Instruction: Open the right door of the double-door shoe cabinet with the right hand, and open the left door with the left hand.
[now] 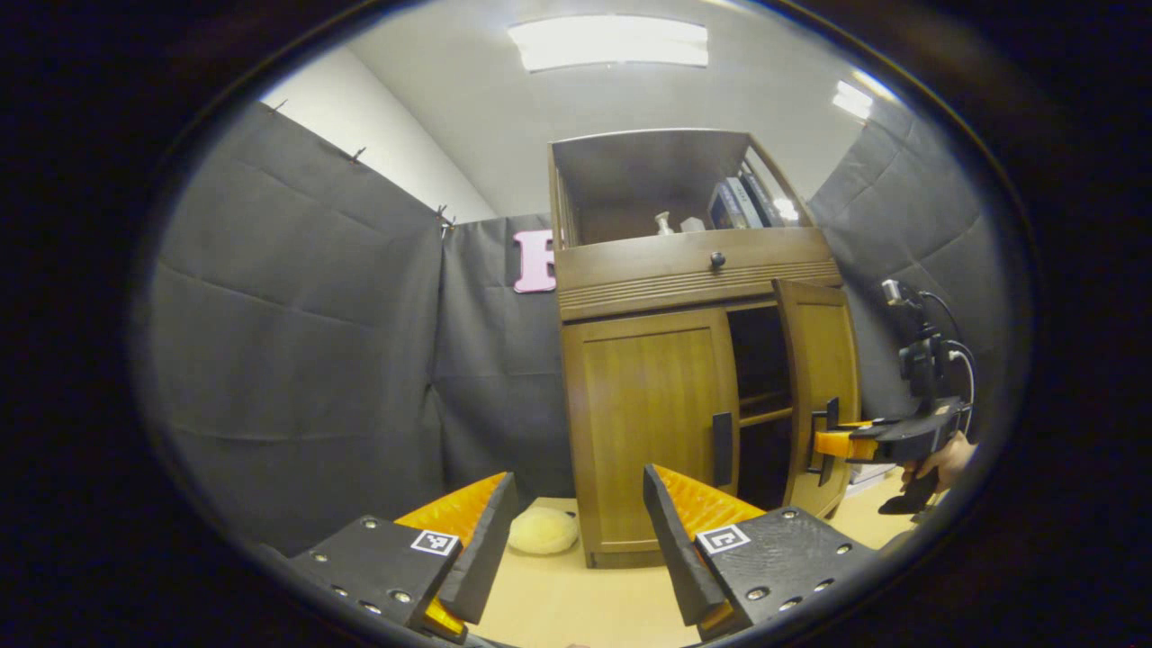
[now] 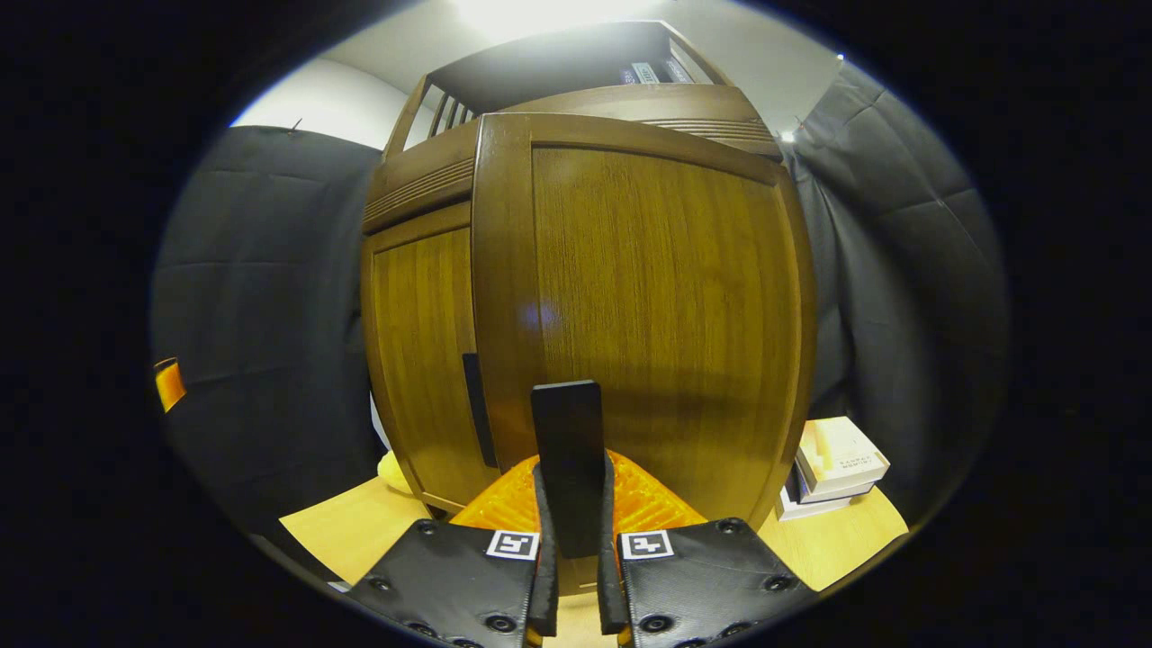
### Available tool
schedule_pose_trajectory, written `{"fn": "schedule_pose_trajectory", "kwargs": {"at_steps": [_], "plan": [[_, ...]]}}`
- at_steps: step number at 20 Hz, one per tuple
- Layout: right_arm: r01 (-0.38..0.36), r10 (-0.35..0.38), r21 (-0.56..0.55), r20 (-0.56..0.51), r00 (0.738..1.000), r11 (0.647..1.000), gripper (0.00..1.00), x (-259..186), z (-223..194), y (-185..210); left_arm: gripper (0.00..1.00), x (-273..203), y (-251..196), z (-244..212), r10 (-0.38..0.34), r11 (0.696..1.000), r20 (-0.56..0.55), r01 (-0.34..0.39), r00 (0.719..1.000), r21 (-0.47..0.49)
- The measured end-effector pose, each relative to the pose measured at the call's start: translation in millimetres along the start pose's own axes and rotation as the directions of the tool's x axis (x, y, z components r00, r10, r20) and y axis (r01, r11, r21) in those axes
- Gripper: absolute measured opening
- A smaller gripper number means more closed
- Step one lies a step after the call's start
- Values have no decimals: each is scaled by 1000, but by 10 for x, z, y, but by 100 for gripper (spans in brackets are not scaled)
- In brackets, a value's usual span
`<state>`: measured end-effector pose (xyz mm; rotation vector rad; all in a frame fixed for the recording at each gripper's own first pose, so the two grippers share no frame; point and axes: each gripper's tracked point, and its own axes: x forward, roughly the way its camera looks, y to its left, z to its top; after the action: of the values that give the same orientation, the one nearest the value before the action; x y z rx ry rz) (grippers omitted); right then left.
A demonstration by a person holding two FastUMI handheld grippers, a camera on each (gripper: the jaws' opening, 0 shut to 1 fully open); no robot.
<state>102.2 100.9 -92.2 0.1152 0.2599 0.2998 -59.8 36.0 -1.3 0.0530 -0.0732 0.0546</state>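
Right tongs (image 2: 572, 504) around door handle (image 2: 566, 450)

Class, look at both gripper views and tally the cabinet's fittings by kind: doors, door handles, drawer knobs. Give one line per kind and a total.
Doors: 2 (left door shut, right door swung open)
Door handles: 2 (left handle, right handle clamped in the right gripper)
Drawer knobs: 1 (knob)
Total: 5

No readable txt on my side; box (image 2: 841, 459) label too small, my gripper tags (image 1: 436, 542) just square codes.
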Motion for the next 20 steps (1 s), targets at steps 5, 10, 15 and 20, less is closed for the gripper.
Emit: {"fn": "schedule_pose_trajectory", "kwargs": {"at_steps": [5,10,15,20], "plan": [[3,-2,23,-15,1000,1000,19,-243,-16,-117,82,93,-308,5,-58,998,3,58,998,-15],[18,-17,28,-32,999,999,16,-503,-41,-248,80,198,-684,54,-122,992,14,122,992,-41],[46,-45,16,-44,998,999,19,-787,-43,-452,80,247,-1031,61,-185,981,19,186,983,-48],[86,-85,20,-40,996,996,16,-994,-58,-700,80,305,-1336,79,-227,972,21,227,974,-63]]}}
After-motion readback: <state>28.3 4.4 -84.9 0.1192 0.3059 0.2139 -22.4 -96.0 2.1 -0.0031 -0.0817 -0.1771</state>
